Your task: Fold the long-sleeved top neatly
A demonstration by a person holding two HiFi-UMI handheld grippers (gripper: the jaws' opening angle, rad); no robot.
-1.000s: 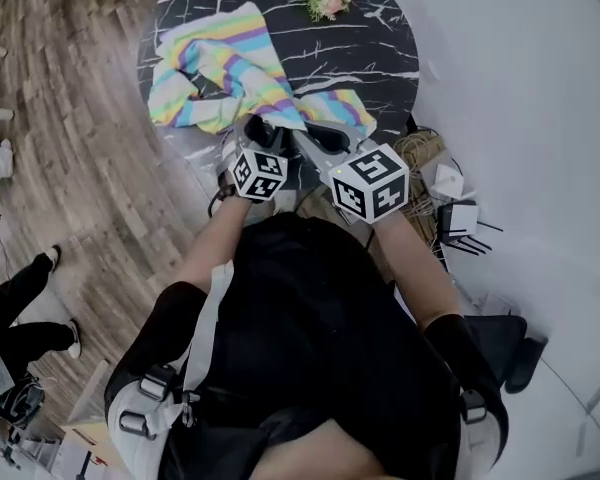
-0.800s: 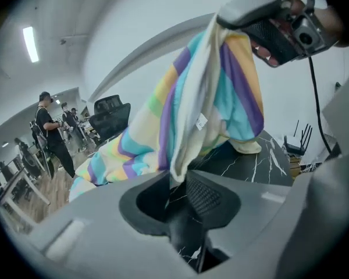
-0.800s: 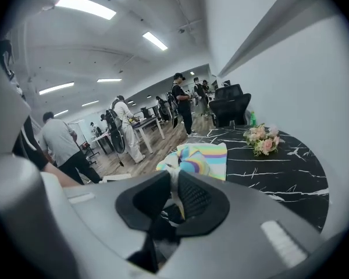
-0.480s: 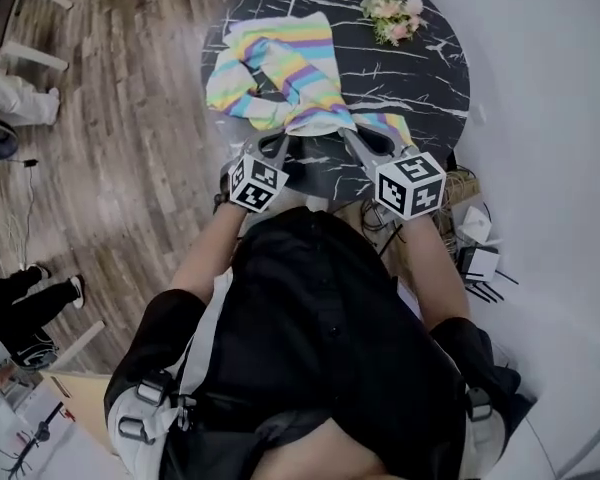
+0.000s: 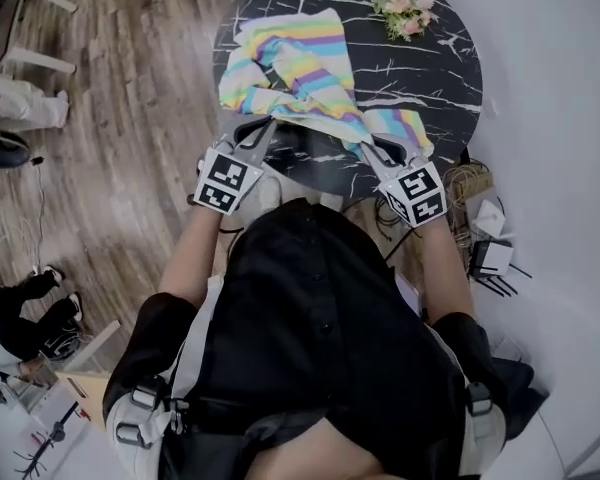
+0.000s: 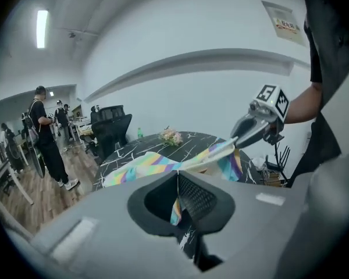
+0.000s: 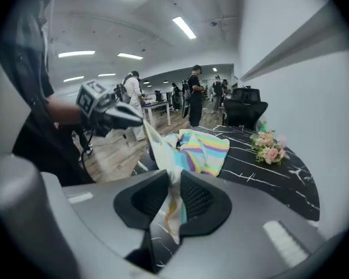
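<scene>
Table: a round black table (image 5: 435,83) with white marble veining stands right in front of the person, and the garment rests on its left half.
Garment: the rainbow-striped long-sleeved top (image 5: 300,53) lies bunched on the table, with its near edge lifted off the surface and drawn toward the person.
Left gripper: the left gripper (image 5: 263,128) has its jaws pressed together on a thin bit of the striped cloth at the left end of that edge.
Right gripper: the right gripper (image 5: 373,148) is pinching a thicker fold of the same cloth. Its jaws have just been opening a little, with the fabric between them.
Flowers: a small bunch of pink and cream flowers (image 5: 405,10) lies at the far right of the table, well apart from the top.
Key relation: the held edge runs left to right between the two grippers, and the rest of the top lies beyond it. Any fold would likely carry that edge forward. The left gripper is nearer the bunched mass.
</scene>
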